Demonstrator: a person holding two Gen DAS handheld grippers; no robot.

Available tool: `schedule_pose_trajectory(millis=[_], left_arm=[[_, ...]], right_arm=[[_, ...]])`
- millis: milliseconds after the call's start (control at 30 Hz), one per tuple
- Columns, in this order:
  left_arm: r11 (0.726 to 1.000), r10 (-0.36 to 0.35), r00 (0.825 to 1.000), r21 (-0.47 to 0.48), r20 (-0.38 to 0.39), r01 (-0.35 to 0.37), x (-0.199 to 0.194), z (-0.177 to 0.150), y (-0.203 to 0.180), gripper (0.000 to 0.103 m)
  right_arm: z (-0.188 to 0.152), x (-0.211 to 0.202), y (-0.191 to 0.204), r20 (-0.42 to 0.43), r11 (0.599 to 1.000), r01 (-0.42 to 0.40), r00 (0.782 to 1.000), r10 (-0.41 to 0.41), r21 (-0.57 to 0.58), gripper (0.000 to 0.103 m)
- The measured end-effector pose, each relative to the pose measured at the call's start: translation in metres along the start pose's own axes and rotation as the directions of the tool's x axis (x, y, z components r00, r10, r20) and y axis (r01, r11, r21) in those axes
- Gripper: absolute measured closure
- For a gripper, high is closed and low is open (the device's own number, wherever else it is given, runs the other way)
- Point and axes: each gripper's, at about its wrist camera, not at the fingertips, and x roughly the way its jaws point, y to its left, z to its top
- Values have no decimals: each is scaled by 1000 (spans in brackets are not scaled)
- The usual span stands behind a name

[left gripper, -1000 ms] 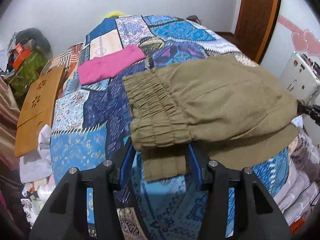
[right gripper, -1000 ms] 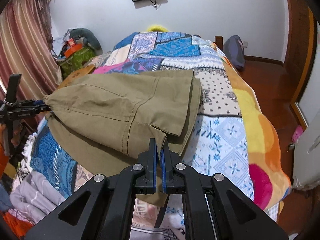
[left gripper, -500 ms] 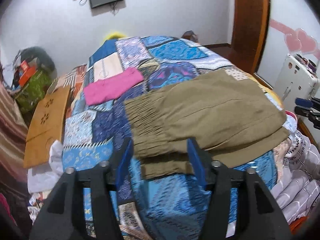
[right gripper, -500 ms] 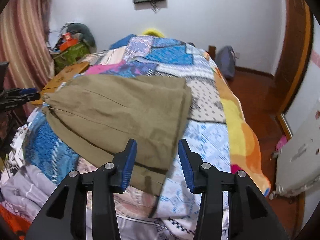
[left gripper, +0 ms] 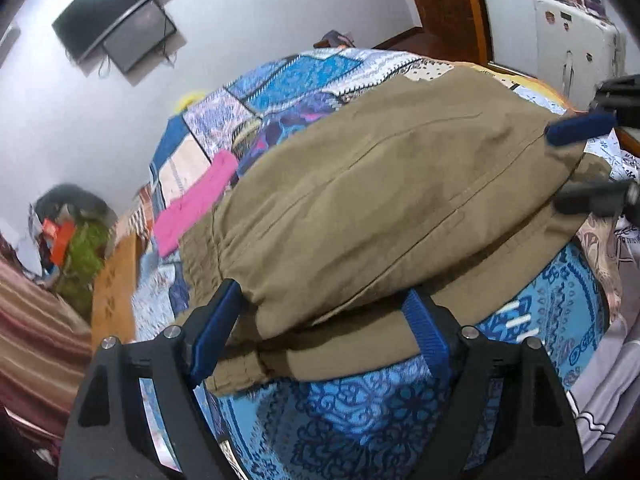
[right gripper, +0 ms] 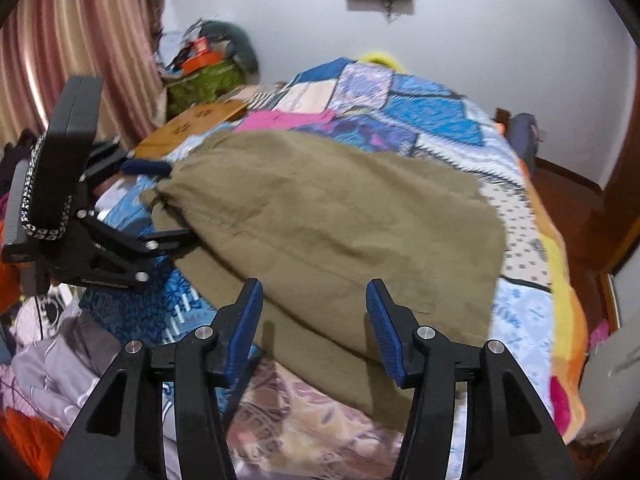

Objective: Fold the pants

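The olive-khaki pants (left gripper: pixel 384 208) lie folded on the patchwork bedspread (left gripper: pixel 304 76), near the bed's front edge; they also show in the right wrist view (right gripper: pixel 332 216). My left gripper (left gripper: pixel 324 328) is open, its blue fingers either side of the waistband end of the pants. My right gripper (right gripper: pixel 316 312) is open over the hem end. Each gripper shows in the other's view: the right one (left gripper: pixel 588 160) at the right, the left one (right gripper: pixel 160 204) at the left, both with jaws apart around the fabric edge.
A pink folded garment (left gripper: pixel 196 204) lies further back on the bed. A wooden board (left gripper: pixel 116 284) leans at the bed's left side. Piled clothes (right gripper: pixel 52 364) sit below the front edge. A white appliance (left gripper: pixel 576 36) and wooden door (left gripper: pixel 444 4) stand to the right.
Both grippers have moved in toward the pants again after pulling back. The right gripper, shut on the fabric a second ago, is open. The pants lie flatter on the bed.
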Motion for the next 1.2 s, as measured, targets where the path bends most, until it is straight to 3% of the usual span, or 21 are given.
schedule_pose_trajectory(millis=[133,367,400,467,633,800,1000,1200], left_arm=[[998,-55,998,-40,23,56,-4,9,10,21],[979,-145,988,-140,53,151,-14,20,35,22],[977,-152,987,-145,56,159,-16,20,35,21],[973,-171,984,-146,57,177,-16,20,32,21],[987,-123,991,-94,47,127,-12,19,17,22],[988,-116,993,-104,30,118,-6,19,16,64],[975,-173,983,-127,61,180,-22,7,22,72],[967,-205,978,-145,42,209,-23,-7,18,74]], right_arm=[[1,15,12,-21,999,-9,1000,8,-45,53],[14,24,16,37,997,16,999,-13,-71,54],[16,25,15,43,997,14,999,-11,-72,59],[19,26,13,39,998,-12,999,14,-61,87],[22,15,14,72,998,-42,996,45,-49,95],[20,2,19,87,996,-51,995,57,-68,96],[13,-9,25,83,995,-77,993,83,-70,96],[4,-7,28,64,994,-95,993,98,-56,96]])
